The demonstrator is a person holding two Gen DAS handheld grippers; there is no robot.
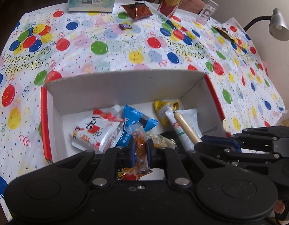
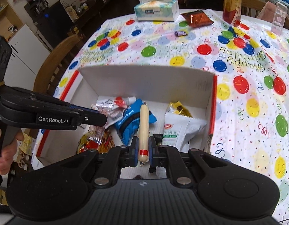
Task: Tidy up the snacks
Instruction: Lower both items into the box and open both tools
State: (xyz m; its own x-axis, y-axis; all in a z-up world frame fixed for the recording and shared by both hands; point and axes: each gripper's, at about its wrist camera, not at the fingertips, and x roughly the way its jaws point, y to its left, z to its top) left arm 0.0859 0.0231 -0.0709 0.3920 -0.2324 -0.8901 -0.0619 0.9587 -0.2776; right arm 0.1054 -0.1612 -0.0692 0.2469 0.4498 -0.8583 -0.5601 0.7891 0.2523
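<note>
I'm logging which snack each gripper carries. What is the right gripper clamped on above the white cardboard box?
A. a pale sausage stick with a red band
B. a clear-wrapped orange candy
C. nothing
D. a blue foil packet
A: the right gripper is shut on the pale sausage stick with a red band, held over the white cardboard box.

A round table draped in a white plastic cloth printed with coloured balloons (image 2: 150, 51) fills the middle; a curved wooden chair back (image 2: 56, 60) stands at its left edge, another wooden chair (image 2: 254, 4) at the far side; a grey metal gooseneck lamp (image 1: 279, 25) leans in before a plain cream wall (image 1: 243, 1); a white cabinet (image 2: 24, 50) and a dark shelf of small ornaments (image 2: 50, 16) line the dim room beyond.
</note>
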